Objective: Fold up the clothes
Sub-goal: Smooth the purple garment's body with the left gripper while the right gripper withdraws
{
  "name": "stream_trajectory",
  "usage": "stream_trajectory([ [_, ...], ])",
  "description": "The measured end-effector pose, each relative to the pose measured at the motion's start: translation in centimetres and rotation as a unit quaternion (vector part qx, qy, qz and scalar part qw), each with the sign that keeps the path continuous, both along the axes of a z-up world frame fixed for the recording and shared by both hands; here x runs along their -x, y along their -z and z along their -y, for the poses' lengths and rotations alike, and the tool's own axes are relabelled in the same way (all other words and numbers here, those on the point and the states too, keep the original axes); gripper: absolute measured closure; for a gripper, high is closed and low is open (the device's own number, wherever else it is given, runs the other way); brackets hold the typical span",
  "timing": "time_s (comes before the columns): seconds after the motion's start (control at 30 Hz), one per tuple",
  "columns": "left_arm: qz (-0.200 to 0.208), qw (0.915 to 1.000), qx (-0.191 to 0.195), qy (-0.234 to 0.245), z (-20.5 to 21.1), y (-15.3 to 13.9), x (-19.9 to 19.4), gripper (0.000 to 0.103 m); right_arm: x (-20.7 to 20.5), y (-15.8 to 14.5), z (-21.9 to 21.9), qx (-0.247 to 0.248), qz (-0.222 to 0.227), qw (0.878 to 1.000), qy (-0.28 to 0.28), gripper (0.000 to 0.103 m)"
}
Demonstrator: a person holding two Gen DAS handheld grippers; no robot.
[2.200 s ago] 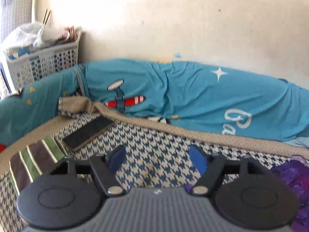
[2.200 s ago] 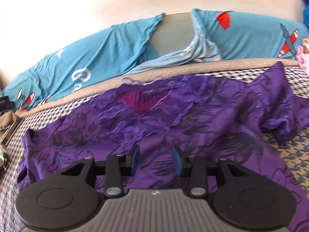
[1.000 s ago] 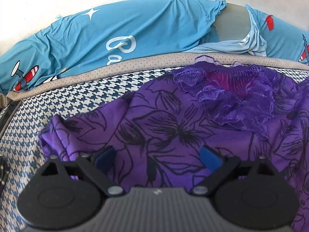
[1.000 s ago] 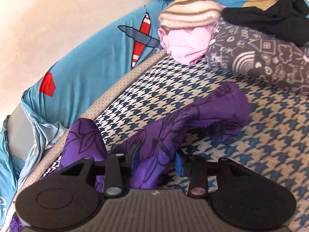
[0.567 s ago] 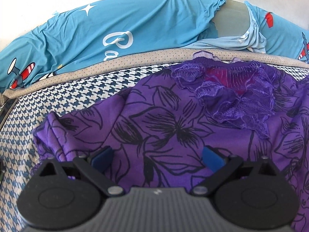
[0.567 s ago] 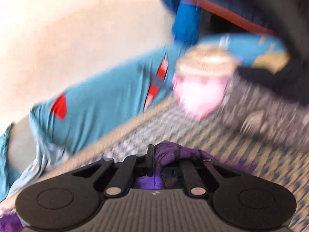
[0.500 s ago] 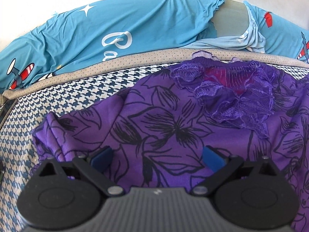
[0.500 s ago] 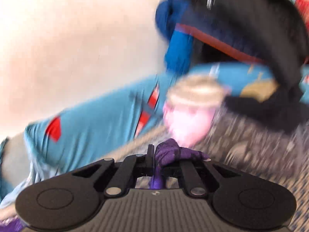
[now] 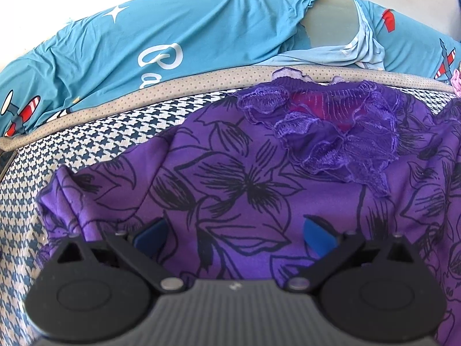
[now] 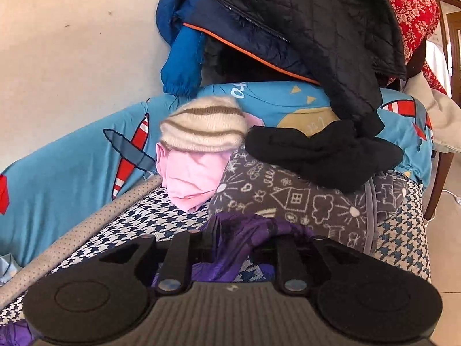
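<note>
A purple garment (image 9: 259, 178) with black flower outlines and a lace collar (image 9: 331, 138) lies spread on the houndstooth bed cover (image 9: 86, 144). In the left wrist view my left gripper (image 9: 234, 232) hovers low over its chest area, open wide, with the blue pads apart and nothing pinched. In the right wrist view my right gripper (image 10: 237, 240) is shut on a bunched end of the purple garment (image 10: 285, 227), which looks like a sleeve, held a little above the cover.
A blue aeroplane-print sheet (image 9: 173, 43) runs along the wall behind the bed. On the right stand a striped knit hat (image 10: 201, 127), a pink cloth (image 10: 187, 178), a grey doodle-print cushion (image 10: 302, 201) and piled dark jackets (image 10: 302, 23).
My left gripper moved from the bed's left side onto the purple garment and stays open. My right gripper swung to the sleeve end, closed on it and lifted it.
</note>
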State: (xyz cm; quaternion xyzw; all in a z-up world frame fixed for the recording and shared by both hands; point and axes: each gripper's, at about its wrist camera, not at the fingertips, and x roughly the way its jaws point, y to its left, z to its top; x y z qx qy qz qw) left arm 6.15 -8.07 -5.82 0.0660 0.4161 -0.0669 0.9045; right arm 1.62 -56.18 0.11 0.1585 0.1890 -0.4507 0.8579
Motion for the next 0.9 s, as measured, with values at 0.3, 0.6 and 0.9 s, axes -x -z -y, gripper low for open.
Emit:
stream_trajectory([
  [0.3,-0.006,1.0000,0.006,-0.003,-0.2,-0.1,-0.2,0.001,-0.4,0.7,1.9,-0.066,-0.038,0.997,-0.018,0.056],
  [0.6,0.011,0.9999,0.013,0.001,-0.3,-1.4,0.4,0.001,0.6,2.5,1.6,-0.100,-0.097,0.985,-0.105,0.041],
  [0.9,0.044,0.9988,0.018,0.014,-1.0,-3.5,1.8,0.000,4.6,1.6,0.9,-0.153,-0.065,0.976,-0.142,0.036],
])
